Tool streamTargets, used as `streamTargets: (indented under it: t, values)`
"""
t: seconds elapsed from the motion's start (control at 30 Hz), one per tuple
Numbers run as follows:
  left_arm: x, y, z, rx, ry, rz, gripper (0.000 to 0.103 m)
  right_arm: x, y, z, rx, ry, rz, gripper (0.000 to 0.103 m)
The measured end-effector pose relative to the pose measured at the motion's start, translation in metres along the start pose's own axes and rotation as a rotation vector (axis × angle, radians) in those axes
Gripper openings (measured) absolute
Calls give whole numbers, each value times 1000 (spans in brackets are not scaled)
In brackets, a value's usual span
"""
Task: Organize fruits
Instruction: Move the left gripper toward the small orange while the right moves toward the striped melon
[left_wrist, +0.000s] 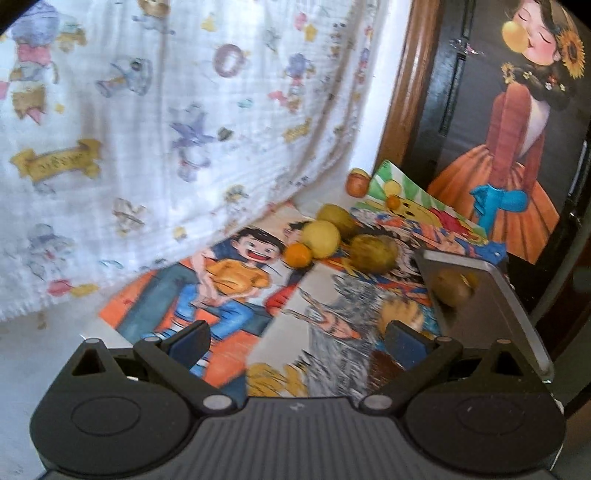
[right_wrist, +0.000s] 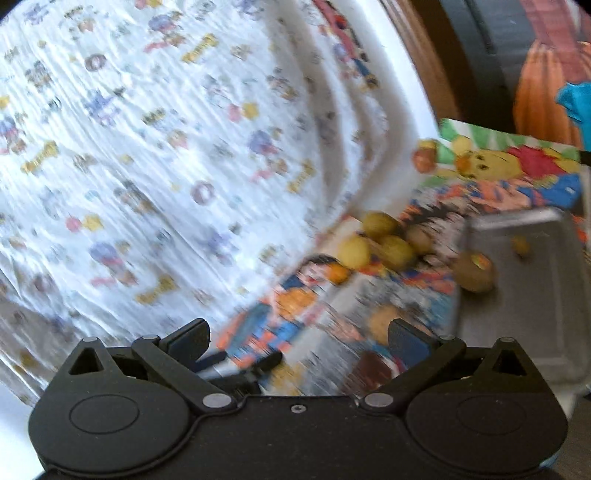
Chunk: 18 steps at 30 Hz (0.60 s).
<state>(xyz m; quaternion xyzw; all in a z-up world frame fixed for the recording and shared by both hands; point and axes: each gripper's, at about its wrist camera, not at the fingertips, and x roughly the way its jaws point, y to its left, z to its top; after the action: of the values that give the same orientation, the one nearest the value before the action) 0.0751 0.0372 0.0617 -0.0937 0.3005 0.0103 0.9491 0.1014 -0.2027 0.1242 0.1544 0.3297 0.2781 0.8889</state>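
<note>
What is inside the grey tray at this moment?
The grey tray holds one brownish-green fruit, seemingly a kiwi, near its far left side. A small yellowish blur sits farther back; too smeared to identify. The tray's near end is hidden by the right gripper.

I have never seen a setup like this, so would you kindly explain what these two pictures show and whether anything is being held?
Each picture comes from a camera mounted on a hand-held two-finger gripper, looking forward along its fingers. The black left gripper and black right gripper are both open and hold nothing. Ahead lie colourful cartoon-printed mats with a cluster of yellow-green round fruits and a small orange fruit. A grey metal tray on the right carries one brownish-green fruit. A white cartoon-patterned cloth hangs behind. The right view is blurred.
</note>
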Motion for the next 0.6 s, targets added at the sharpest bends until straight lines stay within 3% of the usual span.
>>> streamTargets:
  t: [0.27, 0.43, 0.6]
  values:
    - [19, 19, 30, 28, -39, 55, 103, 42, 23, 58, -25, -68, 29, 103]
    - [54, 28, 48, 71, -36, 72, 103, 73, 7, 62, -93, -89, -32, 103]
    - [94, 37, 58, 101, -32, 33, 103, 114, -21, 47, -157, -17, -104, 103]
